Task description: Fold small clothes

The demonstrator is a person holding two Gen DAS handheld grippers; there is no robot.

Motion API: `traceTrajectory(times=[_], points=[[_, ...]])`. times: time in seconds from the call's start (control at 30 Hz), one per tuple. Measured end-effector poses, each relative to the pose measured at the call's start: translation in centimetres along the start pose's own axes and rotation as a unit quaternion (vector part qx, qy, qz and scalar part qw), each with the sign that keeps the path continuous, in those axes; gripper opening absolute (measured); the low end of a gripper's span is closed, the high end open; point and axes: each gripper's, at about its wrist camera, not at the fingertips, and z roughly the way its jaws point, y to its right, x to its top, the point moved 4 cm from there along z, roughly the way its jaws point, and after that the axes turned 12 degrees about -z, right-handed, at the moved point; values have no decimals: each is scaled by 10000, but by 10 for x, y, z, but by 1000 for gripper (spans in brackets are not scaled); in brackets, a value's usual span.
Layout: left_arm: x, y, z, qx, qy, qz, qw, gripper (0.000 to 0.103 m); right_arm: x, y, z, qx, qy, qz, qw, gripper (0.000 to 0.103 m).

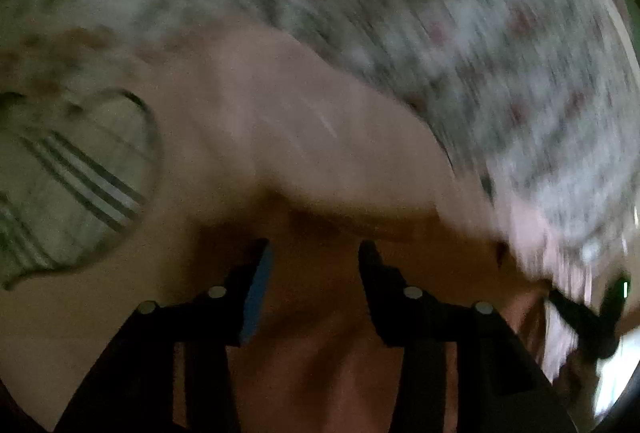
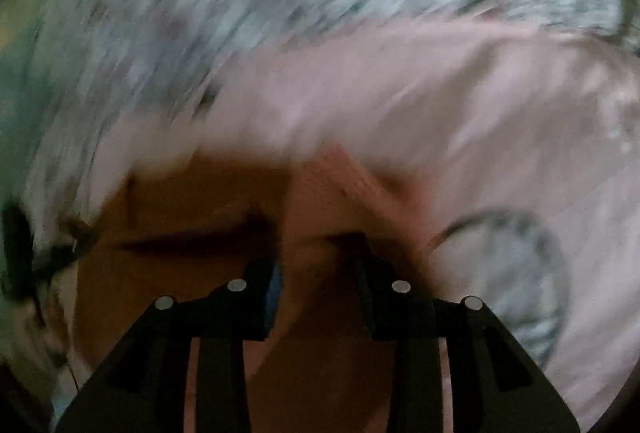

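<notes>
Both tools (image 1: 314, 253) (image 2: 316, 261) agape, pink garment (image 2: 400, 105) edge.

Ahead of my left gripper's (image 1: 316, 253) matt black plastic fingers lies a soft, matt pink cloth garment (image 1: 280, 121), its striped patch (image 1: 80, 177) off to their left. Beyond the fingers spreads blurred floral printed fabric (image 1: 460, 13). One finger carries a blue, dull pad (image 1: 258, 297).

A small pink garment (image 1: 288, 121) lies spread on a flowered bedsheet (image 1: 460, 13), blurred in both views. It carries a round grey patch with dark stripes (image 1: 76, 173). One edge is lifted, its shaded underside showing (image 2: 192, 201).
</notes>
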Motion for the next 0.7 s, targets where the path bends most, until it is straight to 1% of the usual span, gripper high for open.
traceTrajectory(times=[0.03,0.1,0.17,0.23,0.33,0.37,0.43,0.57,0.63,0.67,0.7], points=[[7,-10,-8,0,122,-207,9997,47,5,9,-7,18,116,246,9996,36],[12,-27,-23,-50,254,-504,9984,48,5,23,-21,-149,238,498,9984,37],[2,-43,-36,4,261,-632,9977,48,-5,29,-30,-146,266,615,9976,37],[-10,-56,-45,40,182,-681,9975,48,-20,26,-39,-95,184,654,9976,37],[-47,-74,-63,12,-27,-759,9971,48,-45,9,-44,-33,-20,598,9982,37],[-65,-82,-71,-36,-142,-816,9966,48,-52,4,-45,3,-81,593,9982,37],[-87,-93,-79,-92,-301,-879,9956,48,-71,-9,-48,75,-181,560,9982,37],[-137,-105,-103,-260,-642,-886,9937,48,-109,-32,-59,147,-333,464,9983,37],[-156,-106,-109,-304,-783,-827,9930,51,-126,-38,-66,191,-380,487,9979,37],[-167,-106,-112,-289,-844,-804,9928,56,-133,-42,-69,212,-412,495,9977,37],[-174,-104,-113,-305,-900,-784,9924,58,-140,-47,-71,228,-451,488,9975,37]])
